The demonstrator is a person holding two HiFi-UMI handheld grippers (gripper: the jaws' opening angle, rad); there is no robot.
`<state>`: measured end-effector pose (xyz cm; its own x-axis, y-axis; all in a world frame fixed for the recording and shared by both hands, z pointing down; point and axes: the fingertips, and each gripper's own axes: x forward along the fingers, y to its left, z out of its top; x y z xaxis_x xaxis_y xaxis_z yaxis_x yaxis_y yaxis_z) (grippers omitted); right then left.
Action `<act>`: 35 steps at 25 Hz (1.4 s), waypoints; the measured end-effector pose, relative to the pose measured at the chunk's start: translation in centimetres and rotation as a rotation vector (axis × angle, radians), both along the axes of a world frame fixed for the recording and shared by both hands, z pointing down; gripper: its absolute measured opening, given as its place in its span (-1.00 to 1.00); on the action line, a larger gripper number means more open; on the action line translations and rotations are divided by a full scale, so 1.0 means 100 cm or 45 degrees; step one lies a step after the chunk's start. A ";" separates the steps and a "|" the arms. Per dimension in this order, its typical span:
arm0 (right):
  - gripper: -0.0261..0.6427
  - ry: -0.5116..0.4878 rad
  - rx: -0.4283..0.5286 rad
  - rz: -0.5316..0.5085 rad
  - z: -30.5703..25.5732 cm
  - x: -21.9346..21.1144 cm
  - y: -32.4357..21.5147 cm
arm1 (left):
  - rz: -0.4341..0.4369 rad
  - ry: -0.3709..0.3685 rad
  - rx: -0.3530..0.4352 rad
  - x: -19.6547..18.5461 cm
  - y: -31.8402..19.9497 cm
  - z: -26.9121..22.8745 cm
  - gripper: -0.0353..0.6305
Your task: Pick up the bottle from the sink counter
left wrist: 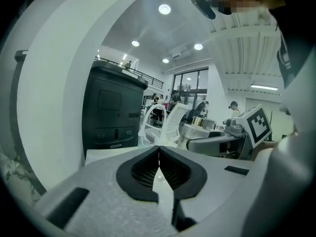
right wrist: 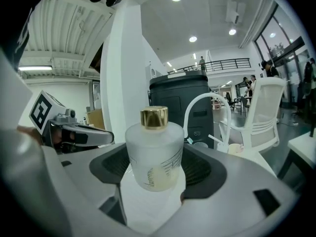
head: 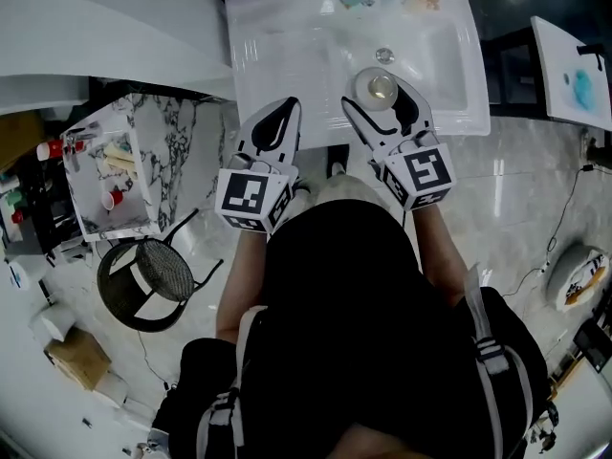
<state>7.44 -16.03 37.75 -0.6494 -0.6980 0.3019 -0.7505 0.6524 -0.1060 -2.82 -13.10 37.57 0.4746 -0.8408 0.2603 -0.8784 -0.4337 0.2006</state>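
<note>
Head view looks down over the person's black top [head: 354, 295] to both grippers held out above the front edge of a white sink [head: 277, 36]. The left gripper [head: 284, 110] is over the flat counter part of the sink, left of the basin, with its marker cube [head: 251, 199] nearest the body. In the left gripper view its jaws stand together, the dark pads [left wrist: 170, 174] meeting at their tips with nothing between them.

The right gripper [head: 381, 98] reaches over the basin, just short of the drain [head: 384, 55]. In the right gripper view its jaws press on either side of a frosted bottle [right wrist: 154, 154] with a gold cap [right wrist: 154, 117]. The bottle stands upright between the ribbed pads, with the white sink surface under it.

Beyond the bottle rises a curved white faucet [right wrist: 205, 102], with small items beside its base that are too blurred to name. Behind that stand a tall dark cabinet [right wrist: 180, 98] and, to the right, a white chair [right wrist: 264, 112].

On the floor left of the sink, the head view shows a marble-patterned stand [head: 172, 132] and a black mesh stool [head: 158, 280].
</note>
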 end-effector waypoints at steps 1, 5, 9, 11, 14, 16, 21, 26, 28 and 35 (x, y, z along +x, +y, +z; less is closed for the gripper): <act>0.04 -0.002 -0.001 0.013 -0.001 -0.001 0.007 | 0.015 0.003 0.006 -0.001 0.006 -0.001 -0.83; 0.04 -0.010 -0.005 0.068 -0.005 -0.005 0.038 | 0.076 0.014 0.025 -0.006 0.032 -0.003 -0.83; 0.04 -0.009 0.008 0.122 -0.013 -0.008 0.072 | 0.140 0.024 0.039 -0.009 0.062 -0.007 -0.83; 0.04 -0.005 0.016 0.145 -0.016 -0.010 0.091 | 0.169 0.026 0.045 -0.011 0.077 -0.008 -0.83; 0.04 -0.006 0.029 0.181 -0.021 -0.011 0.116 | 0.211 0.027 0.060 -0.013 0.098 -0.011 -0.83; 0.04 -0.007 0.027 0.205 -0.023 -0.013 0.135 | 0.240 0.028 0.068 -0.013 0.112 -0.012 -0.83; 0.04 -0.031 -0.001 0.256 -0.028 -0.010 0.179 | 0.313 0.046 0.069 -0.008 0.147 -0.013 -0.83; 0.04 -0.051 0.044 0.322 -0.038 0.002 0.208 | 0.386 0.047 0.073 0.000 0.174 -0.015 -0.83; 0.04 -0.055 0.057 0.348 -0.039 0.005 0.219 | 0.413 0.046 0.078 0.002 0.183 -0.015 -0.83; 0.04 -0.033 0.051 0.409 -0.047 0.013 0.251 | 0.488 0.054 0.091 0.013 0.200 -0.022 -0.83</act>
